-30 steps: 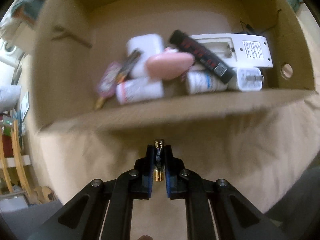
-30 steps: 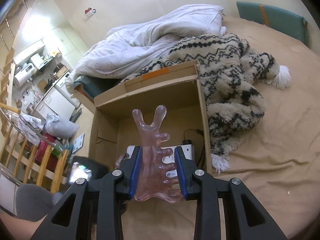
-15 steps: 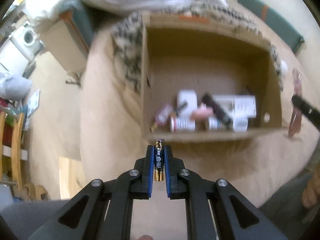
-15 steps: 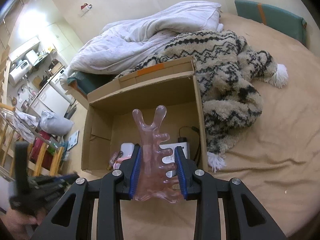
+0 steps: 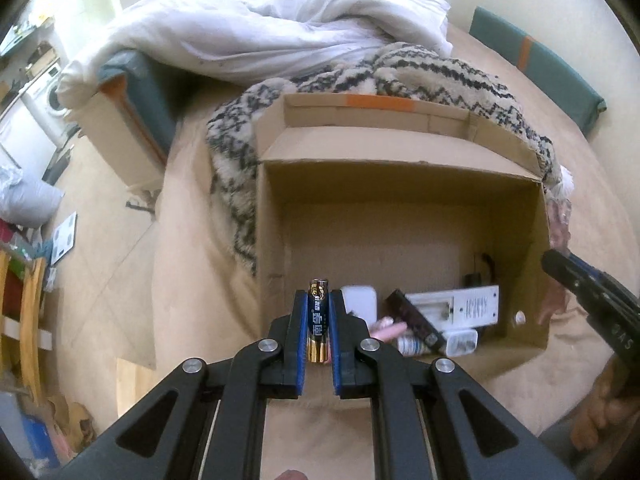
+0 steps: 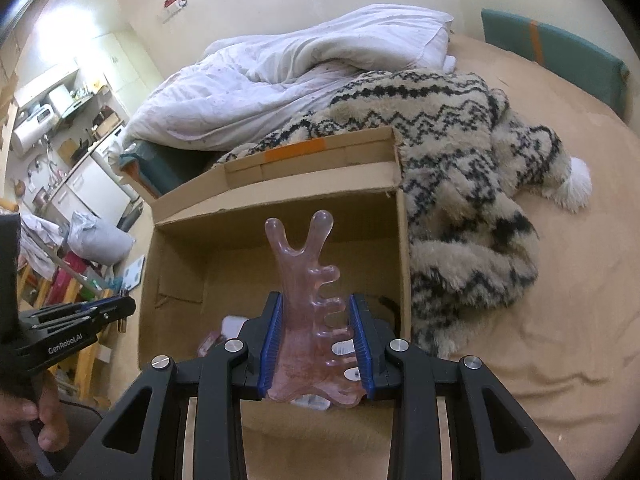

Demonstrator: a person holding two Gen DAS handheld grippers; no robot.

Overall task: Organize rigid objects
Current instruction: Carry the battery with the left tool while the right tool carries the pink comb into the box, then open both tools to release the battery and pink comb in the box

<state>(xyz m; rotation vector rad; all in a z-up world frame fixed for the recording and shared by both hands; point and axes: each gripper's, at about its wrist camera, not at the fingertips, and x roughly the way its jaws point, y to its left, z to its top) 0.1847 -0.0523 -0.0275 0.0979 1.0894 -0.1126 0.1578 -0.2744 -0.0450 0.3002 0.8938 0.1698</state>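
My left gripper is shut on a blue and gold battery, held upright above the near left corner of an open cardboard box. My right gripper is shut on a translucent pink massage comb, held upright over the box's near edge. Inside the box lie a white charger, a black stick, white bottles and a white adapter. The right gripper shows at the right edge of the left wrist view; the left gripper shows at the left of the right wrist view.
The box stands on a tan bedsheet. A fluffy patterned blanket lies behind and right of it, a white duvet further back. A teal cushion is at the far right. The bed edge drops to the floor at left.
My left gripper has pulled back and up from the box with the battery; the whole box is now in view. My right gripper has drawn slightly closer to the box with the comb.
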